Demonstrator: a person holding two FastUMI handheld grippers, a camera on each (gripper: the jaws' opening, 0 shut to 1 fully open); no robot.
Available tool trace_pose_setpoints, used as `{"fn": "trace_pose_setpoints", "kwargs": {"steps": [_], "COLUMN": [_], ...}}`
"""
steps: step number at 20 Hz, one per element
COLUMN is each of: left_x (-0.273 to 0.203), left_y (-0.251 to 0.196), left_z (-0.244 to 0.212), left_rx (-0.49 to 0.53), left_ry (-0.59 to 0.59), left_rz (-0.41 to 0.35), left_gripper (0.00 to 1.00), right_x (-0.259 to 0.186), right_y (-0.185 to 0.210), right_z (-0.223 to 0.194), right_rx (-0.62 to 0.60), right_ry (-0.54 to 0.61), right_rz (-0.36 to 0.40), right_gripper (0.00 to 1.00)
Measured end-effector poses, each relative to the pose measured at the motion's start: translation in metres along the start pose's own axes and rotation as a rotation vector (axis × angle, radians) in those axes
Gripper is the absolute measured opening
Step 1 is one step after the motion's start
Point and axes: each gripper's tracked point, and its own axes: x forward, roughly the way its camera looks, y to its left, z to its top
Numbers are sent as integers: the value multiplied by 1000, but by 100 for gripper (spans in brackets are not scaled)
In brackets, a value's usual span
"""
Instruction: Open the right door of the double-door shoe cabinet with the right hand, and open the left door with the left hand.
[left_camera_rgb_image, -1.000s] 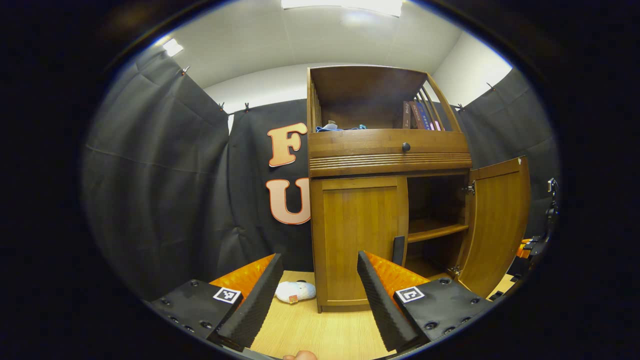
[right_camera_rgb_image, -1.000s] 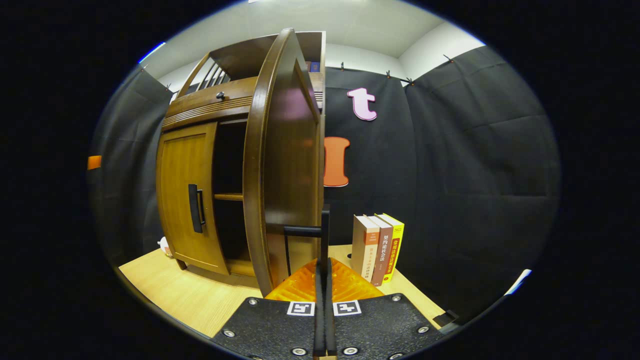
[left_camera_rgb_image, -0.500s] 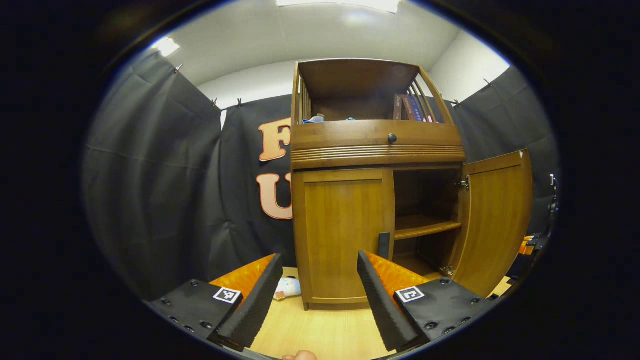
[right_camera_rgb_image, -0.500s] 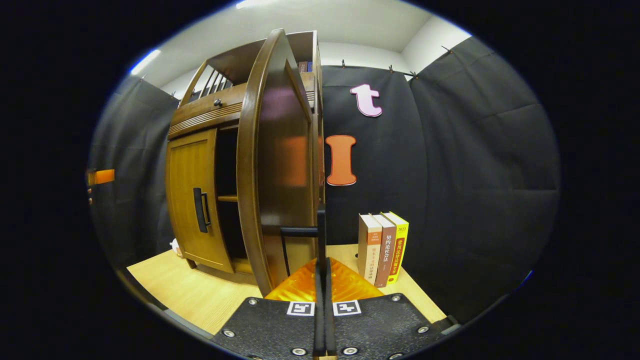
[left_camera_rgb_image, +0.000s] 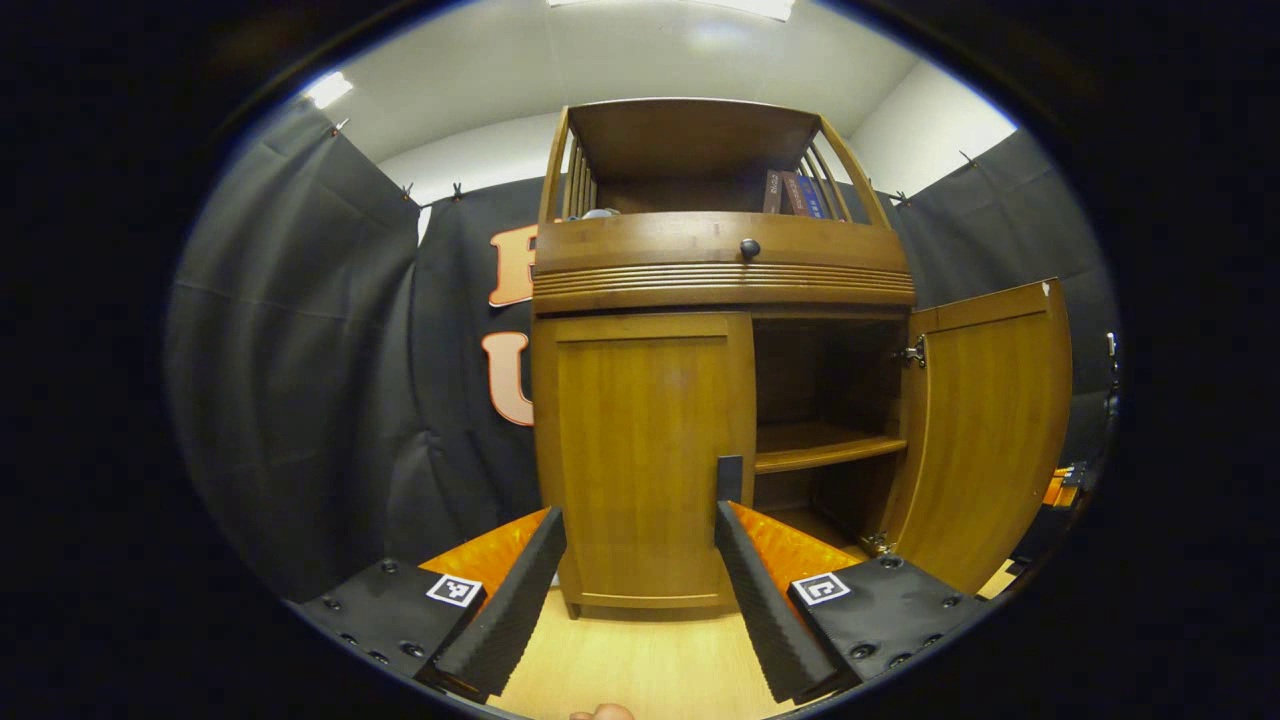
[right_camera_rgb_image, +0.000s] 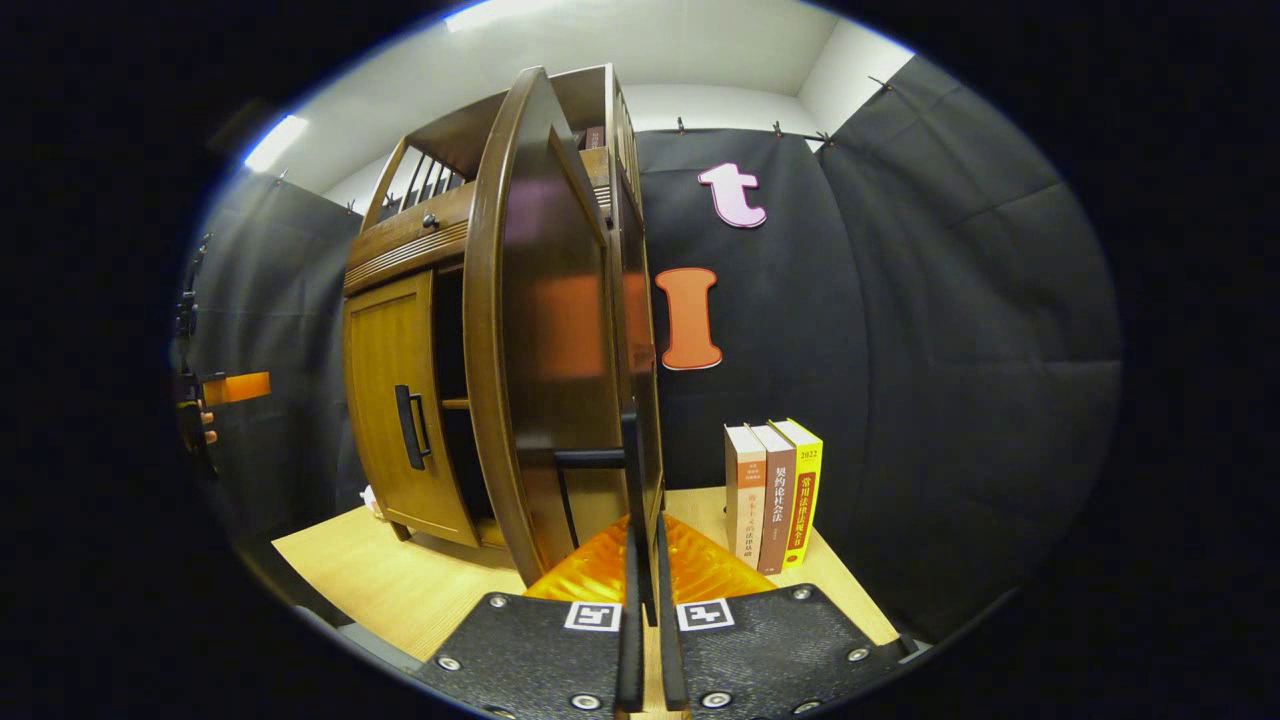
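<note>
- The shoe cabinet (left_camera_rgb_image: 720, 280) stands on a pale wooden table (left_camera_rgb_image: 640, 660) against the black cloth wall.
- In the left gripper view, the cabinet's left door (left_camera_rgb_image: 645, 460) lies flat and closed against the cabinet front; its dark handle (left_camera_rgb_image: 729, 478) sits at the door's inner edge.
- The right door (left_camera_rgb_image: 985, 430) is swung wide out from the cabinet front, baring a shelf (left_camera_rgb_image: 825, 450) inside.
- The left gripper (left_camera_rgb_image: 640, 560) hangs in front of the closed left door, apart from it, fingers spread wide with nothing between them; its right fingertip shows just below the handle.
- In the right gripper view, the right gripper (right_camera_rgb_image: 645, 560) has its fingers nearly pressed together on the dark handle (right_camera_rgb_image: 600, 458) of the right door (right_camera_rgb_image: 550, 330), which stands edge-on to the camera.
- Beyond that door, the left door (right_camera_rgb_image: 395, 400) with its handle (right_camera_rgb_image: 410, 427) is closed on the cabinet front.
- Three upright books (right_camera_rgb_image: 772, 495) stand on the table to the right of the cabinet, near the open door.
- Books (left_camera_rgb_image: 790, 192) also stand in the cabinet's open top compartment.
</note>
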Motion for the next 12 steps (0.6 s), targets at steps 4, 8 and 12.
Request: {"fn": "trace_pose_setpoints", "kwargs": {"steps": [4,8,12], "left_x": [30,61,85], "left_y": [-33,-64,-79], "left_z": [-13,-24,-40], "left_rx": [-12,-3,-16], "left_ry": [16,5,33], "left_rz": [-51,-85,-112], "left_gripper": [94,94,94], "right_x": [-34,-55,-66], "right_y": [-14,-25,-36], "right_z": [10,22,31], "right_rx": [-15,-33,-35], "right_ry": [-29,-53,-75], "right_rz": [-43,-110,-171], "right_gripper": [20,33,40]}}
